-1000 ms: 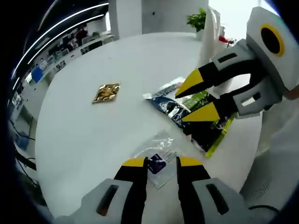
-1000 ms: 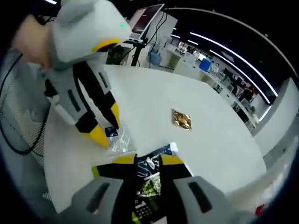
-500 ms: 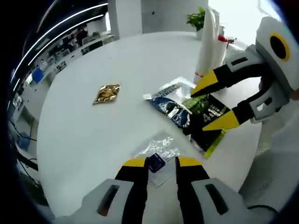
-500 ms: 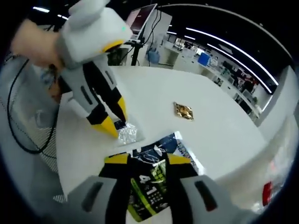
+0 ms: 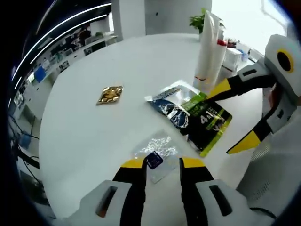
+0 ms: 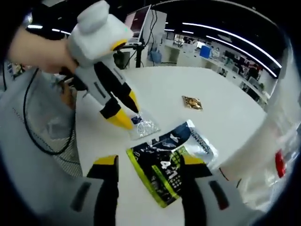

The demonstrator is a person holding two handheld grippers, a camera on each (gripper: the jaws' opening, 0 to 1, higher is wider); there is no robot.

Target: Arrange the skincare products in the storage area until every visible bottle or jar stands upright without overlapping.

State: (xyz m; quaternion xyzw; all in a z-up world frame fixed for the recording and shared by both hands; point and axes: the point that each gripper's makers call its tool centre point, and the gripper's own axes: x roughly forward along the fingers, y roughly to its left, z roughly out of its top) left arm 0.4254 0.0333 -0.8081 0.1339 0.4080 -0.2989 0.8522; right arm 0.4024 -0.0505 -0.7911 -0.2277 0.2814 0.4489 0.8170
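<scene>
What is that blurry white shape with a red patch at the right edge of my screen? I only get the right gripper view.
Observer: Those are tall white tubes with a red band. They stand upright on the white table, just beyond the dark green packet.
Operator: Is anything behind them?
Observer: Yes, a green leafy plant shows just behind the tubes in the left gripper view.
</scene>
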